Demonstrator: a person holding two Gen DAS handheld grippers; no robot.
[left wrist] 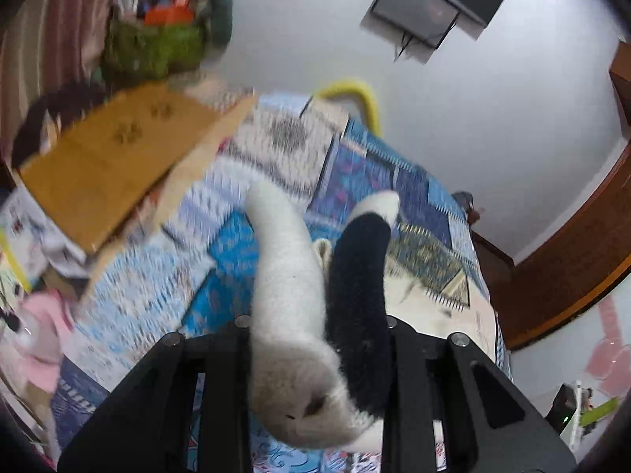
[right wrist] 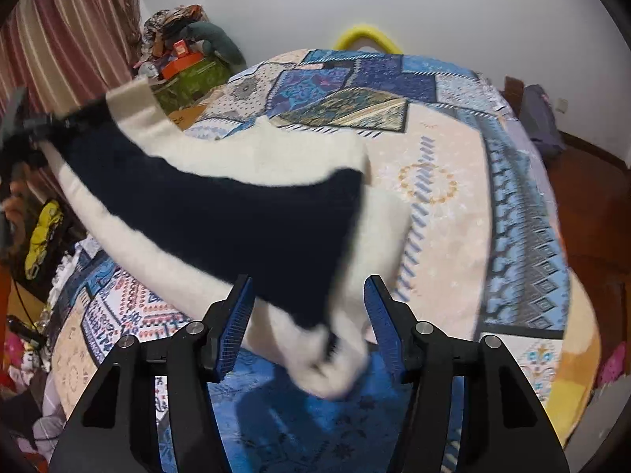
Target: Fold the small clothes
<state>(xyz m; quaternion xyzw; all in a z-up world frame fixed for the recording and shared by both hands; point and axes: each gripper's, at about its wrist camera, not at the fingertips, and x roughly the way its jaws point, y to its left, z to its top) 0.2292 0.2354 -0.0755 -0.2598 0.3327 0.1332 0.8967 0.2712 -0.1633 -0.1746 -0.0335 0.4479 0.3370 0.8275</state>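
Note:
A fuzzy white and black small garment [left wrist: 315,295] hangs bunched between the fingers of my left gripper [left wrist: 317,327], which is shut on it and holds it above the patterned bed cover [left wrist: 414,205]. In the right wrist view the same garment [right wrist: 221,205] stretches from the left gripper [right wrist: 27,126] at far left down to the bed. Its lower white end [right wrist: 331,370] lies between the blue pads [right wrist: 236,315] of my right gripper [right wrist: 309,315], which is open and does not clamp it.
A cardboard box [left wrist: 114,165] and pink cloth [left wrist: 43,331] lie at the bed's left. A green box with clutter [right wrist: 189,75] stands by the striped curtain [right wrist: 75,35]. A yellow curved tube [right wrist: 368,35] sits behind the bed. Wooden floor [right wrist: 583,205] lies to the right.

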